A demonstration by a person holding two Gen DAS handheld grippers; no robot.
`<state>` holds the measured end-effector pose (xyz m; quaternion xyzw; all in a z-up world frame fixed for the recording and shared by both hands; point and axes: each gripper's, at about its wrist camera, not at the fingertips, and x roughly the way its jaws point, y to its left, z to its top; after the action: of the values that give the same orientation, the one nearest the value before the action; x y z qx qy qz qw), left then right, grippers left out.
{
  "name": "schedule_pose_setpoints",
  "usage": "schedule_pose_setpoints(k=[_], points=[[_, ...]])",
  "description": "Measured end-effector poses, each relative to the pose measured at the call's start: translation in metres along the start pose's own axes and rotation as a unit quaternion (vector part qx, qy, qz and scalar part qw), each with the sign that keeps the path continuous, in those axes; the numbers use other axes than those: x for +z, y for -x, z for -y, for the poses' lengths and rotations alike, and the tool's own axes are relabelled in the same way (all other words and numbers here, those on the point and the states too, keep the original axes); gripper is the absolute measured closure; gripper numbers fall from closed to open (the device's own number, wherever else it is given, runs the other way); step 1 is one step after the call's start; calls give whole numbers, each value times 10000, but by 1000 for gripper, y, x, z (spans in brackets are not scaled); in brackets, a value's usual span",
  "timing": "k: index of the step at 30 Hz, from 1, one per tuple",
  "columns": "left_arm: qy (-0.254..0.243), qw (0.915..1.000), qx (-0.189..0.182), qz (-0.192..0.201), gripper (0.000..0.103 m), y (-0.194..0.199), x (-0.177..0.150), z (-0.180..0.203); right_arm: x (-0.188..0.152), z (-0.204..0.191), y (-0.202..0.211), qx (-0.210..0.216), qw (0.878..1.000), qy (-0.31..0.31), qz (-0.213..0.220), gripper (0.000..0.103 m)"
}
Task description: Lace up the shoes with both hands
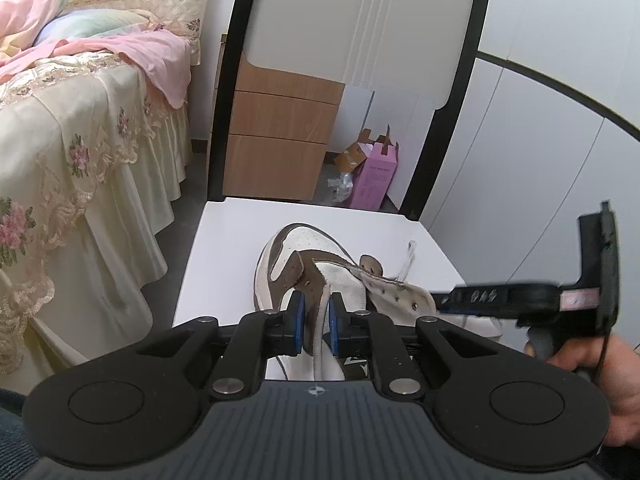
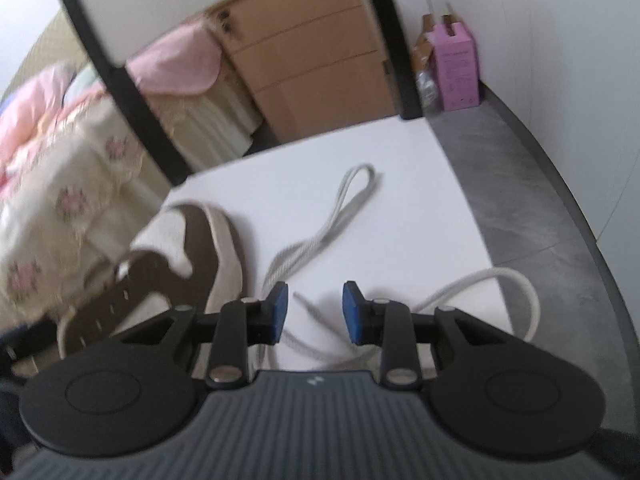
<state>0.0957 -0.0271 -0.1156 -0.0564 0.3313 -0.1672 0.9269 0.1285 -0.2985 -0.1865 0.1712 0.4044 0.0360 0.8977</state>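
White chair seat (image 1: 224, 248) ahead of the left gripper (image 1: 316, 320), flowered bedspread (image 1: 80, 152) off to its left, wooden drawers (image 1: 280, 136) and pink box (image 1: 378, 176) beyond. Brown-and-white shoe (image 1: 304, 256) lying on the seat, toe pointing away; collar edge pinched between the blue pads (image 1: 298, 322), jaws nearly closed on it; heel hidden under the gripper body. Right gripper (image 1: 440, 300) reaching in from the right, blurred, tips lost against the folded-out tongue. From the right wrist, everything smeared. Right gripper (image 2: 314, 312) poised over the seat (image 2: 400, 184) with jaws apart, nothing pinched; pale shoelace (image 2: 340, 216) looping ahead and passing beneath the gap, contact impossible to tell. Shoe (image 2: 200, 236) just left of the fingers, its near end cut off by the gripper.
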Motion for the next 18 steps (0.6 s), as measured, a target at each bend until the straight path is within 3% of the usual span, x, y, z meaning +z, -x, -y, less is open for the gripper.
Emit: schedule_pose_setpoints(k=[7, 9, 11, 14, 18], points=[[6, 10000, -14, 53, 88, 1, 0, 0, -11, -8, -5, -340, 9977, 591, -2, 76], [42, 9999, -31, 124, 88, 3, 1, -1, -13, -10, -7, -376, 9966, 732, -2, 95], [129, 9997, -122, 177, 88, 4, 3, -3, -15, -11, -7, -373, 9964, 765, 12, 101], [253, 9990, -279, 221, 74, 5, 4, -6, -15, -10, -3, -352, 9968, 695, 157, 101], [376, 9971, -595, 299, 69, 8, 6, -9, -12, -14, 16, 1, 9969, 585, 529, 101]])
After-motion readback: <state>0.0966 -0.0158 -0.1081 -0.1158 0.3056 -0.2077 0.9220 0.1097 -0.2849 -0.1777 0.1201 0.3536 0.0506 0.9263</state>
